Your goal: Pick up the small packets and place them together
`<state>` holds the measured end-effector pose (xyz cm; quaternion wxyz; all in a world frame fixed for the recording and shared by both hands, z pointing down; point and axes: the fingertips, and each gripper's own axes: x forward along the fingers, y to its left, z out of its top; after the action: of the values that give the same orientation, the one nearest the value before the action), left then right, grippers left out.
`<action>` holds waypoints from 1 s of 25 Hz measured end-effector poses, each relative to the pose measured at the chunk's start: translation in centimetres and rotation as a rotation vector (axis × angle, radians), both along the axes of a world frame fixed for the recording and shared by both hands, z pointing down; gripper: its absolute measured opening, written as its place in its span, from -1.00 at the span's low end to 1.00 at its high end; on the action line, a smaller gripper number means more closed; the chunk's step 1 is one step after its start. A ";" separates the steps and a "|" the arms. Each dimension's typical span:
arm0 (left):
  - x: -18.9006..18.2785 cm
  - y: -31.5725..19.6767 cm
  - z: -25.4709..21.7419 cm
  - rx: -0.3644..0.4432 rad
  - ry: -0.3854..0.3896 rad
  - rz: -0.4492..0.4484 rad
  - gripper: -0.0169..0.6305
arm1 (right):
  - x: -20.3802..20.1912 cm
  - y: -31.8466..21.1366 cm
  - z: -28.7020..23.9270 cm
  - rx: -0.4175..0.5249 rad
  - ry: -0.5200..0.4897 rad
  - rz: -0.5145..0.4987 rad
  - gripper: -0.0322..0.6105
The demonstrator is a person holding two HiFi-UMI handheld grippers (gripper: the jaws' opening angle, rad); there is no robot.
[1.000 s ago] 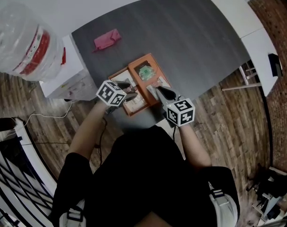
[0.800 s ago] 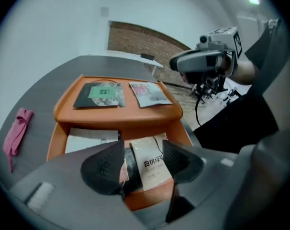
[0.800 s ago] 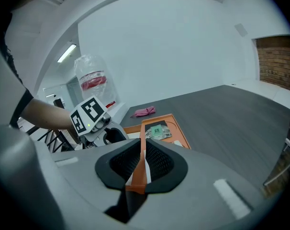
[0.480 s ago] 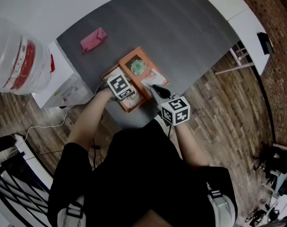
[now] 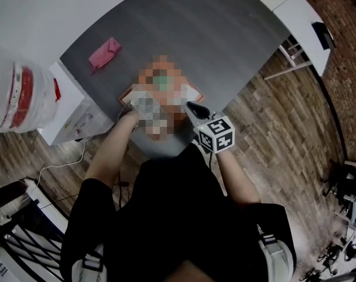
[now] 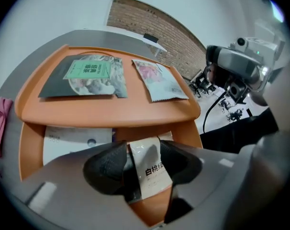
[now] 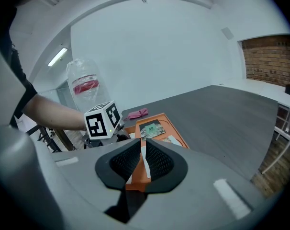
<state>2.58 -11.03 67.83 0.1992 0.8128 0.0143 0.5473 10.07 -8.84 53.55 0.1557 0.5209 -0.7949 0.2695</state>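
- Left tongs (image 6: 144,153) have just been closing and now pinch a small white paper packet with black print (image 6: 152,174), low in the near orange plastic tray (image 6: 29,147).
- Right tongs (image 7: 144,152) sit narrow, clamped on a thin white sachet (image 7: 146,166) seen edge-on.
- Best bet: lift straight up, clear the rim, and set it beside the green-labelled dark packet (image 6: 90,75).

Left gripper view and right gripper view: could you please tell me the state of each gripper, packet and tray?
Left gripper, jaws have just been closing, shut on the printed white packet.
Right gripper, shut on a thin white packet seen edge-on.
Upper orange tray, carries two packets.
Green-labelled dark packet, lying flat, free.
Pink-printed packet, lying flat beside it, apart.
Lower orange tray, holds a plain white packet lying flat.
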 end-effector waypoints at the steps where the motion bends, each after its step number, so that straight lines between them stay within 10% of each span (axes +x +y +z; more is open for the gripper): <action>1: 0.0 -0.1 0.0 0.023 -0.003 0.003 -0.29 | 0.0 0.0 0.1 -0.001 -0.001 0.001 -0.79; 7: -0.1 -0.4 0.9 0.215 -0.014 0.048 -0.62 | -0.4 0.1 0.8 -0.010 -0.014 -0.005 -0.79; 19: -0.5 -0.2 -3.1 0.108 0.098 -0.022 -0.91 | 0.4 0.0 1.1 -0.007 -0.034 -0.011 -0.79; 25: -0.5 0.4 -5.8 0.176 0.186 -0.014 -0.93 | -0.1 -1.0 0.6 0.004 -0.038 -0.060 -0.79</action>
<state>2.10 -10.61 62.05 0.1287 0.8745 -0.0211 0.4672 9.95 -9.85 54.13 0.1475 0.4919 -0.8135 0.2728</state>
